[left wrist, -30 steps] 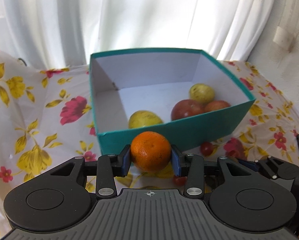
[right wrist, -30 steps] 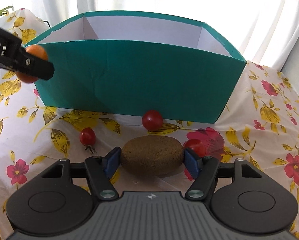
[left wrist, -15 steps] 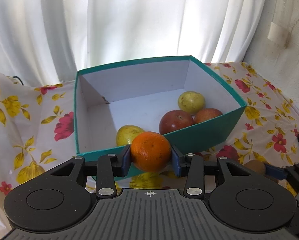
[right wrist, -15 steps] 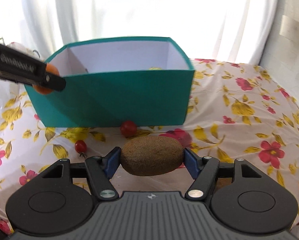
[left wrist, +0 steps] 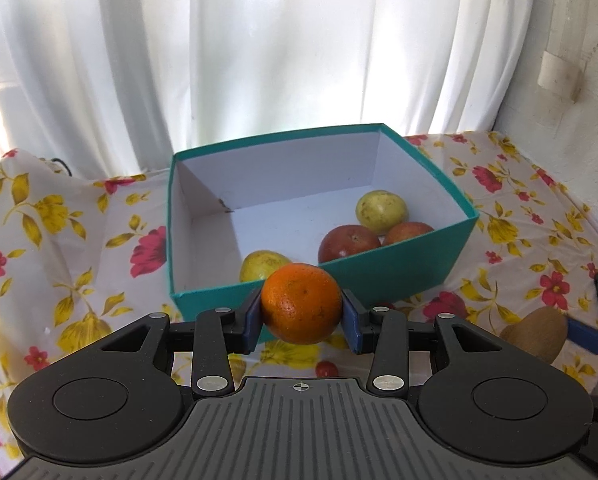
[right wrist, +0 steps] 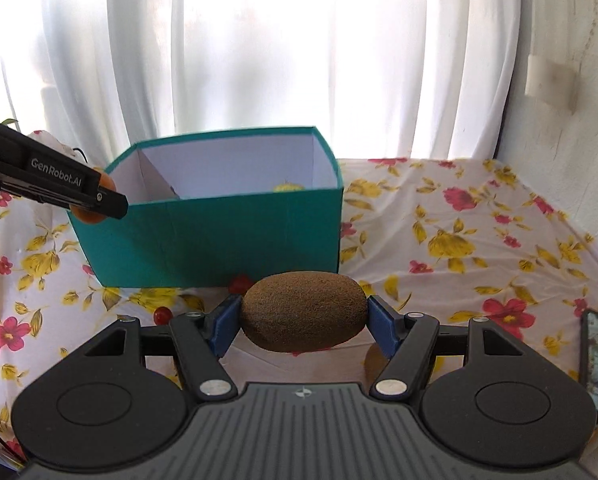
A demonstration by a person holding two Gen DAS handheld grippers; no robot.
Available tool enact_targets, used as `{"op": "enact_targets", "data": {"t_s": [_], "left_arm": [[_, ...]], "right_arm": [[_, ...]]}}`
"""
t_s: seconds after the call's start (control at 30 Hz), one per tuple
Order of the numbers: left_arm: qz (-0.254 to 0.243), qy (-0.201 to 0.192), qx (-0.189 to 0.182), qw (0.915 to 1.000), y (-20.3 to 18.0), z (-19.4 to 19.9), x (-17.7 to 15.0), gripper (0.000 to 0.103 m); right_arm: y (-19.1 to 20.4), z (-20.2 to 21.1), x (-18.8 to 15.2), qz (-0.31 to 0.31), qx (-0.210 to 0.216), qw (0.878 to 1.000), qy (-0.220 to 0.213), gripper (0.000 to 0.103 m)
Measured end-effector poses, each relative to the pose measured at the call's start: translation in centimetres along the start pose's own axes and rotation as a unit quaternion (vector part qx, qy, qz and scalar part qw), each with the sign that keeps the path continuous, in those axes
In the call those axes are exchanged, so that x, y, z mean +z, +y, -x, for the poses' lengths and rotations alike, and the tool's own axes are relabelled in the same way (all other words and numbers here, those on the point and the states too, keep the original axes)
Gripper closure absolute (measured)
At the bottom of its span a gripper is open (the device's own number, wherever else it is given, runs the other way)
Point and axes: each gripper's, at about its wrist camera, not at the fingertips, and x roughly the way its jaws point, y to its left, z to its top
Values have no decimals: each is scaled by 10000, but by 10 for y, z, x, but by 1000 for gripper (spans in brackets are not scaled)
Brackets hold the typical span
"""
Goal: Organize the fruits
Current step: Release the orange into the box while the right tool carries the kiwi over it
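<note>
Your left claw (left wrist: 302, 322) grips the round orange mandarin (left wrist: 301, 303), your right claw (right wrist: 302, 325) the fuzzy brown kiwi (right wrist: 303, 311); both probably bruise, so squeeze lightly across their middles.

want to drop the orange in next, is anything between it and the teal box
Only the box's near wall, which the orange in the left gripper must clear. Past it, bare floor lies left of the yellow fruit.

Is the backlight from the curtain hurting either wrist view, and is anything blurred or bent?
Left wrist view: the curtain is bright but the orange in the left gripper and the fruit in the teal box stay sharp. Right wrist view: the curtain is blown out to white; the kiwi in the right gripper reads dark but crisp. Both views bow straight edges outward.
</note>
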Motion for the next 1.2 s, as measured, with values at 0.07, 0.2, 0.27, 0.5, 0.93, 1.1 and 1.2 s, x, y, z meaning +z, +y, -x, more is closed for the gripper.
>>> {"op": "enact_targets", "data": {"t_s": [0.07, 0.2, 0.27, 0.5, 0.93, 1.1, 1.2], "left_arm": [[46, 25, 50, 10000, 1, 4, 0, 58], [105, 120, 100, 9998, 4, 8, 4, 58], [142, 100, 172, 9997, 7, 10, 8, 58], [138, -12, 321, 9994, 18, -15, 37, 58], [271, 746, 286, 9964, 38, -135, 69, 58], [211, 963, 338, 9946, 37, -158, 65, 58], [210, 1024, 450, 9935, 40, -166, 64, 58]], "right_arm": [[1, 7, 2, 52, -50, 10000, -12, 36], [1, 17, 6, 102, -78, 9999, 48, 36], [0, 22, 10, 95, -119, 9999, 19, 36], [0, 19, 33, 98, -173, 9994, -275, 36], [34, -62, 104, 369, -95, 9989, -277, 36], [43, -85, 109, 480, -130, 9987, -127, 36], [45, -95, 111, 491, -157, 9987, -43, 36]]}}
